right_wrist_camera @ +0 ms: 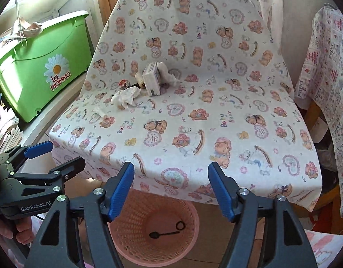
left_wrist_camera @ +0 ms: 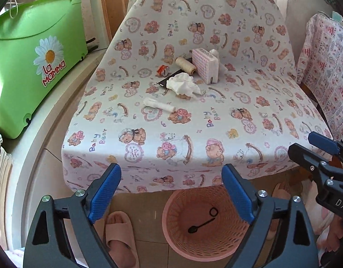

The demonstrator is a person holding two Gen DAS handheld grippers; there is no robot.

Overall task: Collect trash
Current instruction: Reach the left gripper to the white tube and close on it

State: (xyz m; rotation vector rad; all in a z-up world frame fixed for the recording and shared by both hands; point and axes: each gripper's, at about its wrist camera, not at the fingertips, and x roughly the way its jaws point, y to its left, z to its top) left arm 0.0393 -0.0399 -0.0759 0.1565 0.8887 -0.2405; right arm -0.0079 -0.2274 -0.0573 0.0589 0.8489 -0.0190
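Black plastic frames are seen on the left gripper (left_wrist_camera: 171, 192) and right gripper (right_wrist_camera: 171, 187), each fitted with ribbed blue pads (left_wrist_camera: 104, 194) and silver screws (right_wrist_camera: 98, 191). "GenRobot.AI" is printed in white on one body.

Left gripper (left_wrist_camera: 171, 192) and right gripper (right_wrist_camera: 171, 189) hang side by side — jaws spread wide; both hold nothing.

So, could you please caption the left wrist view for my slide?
Open left gripper hovers above pink basket, facing crumpled tissue on bear-print cloth.
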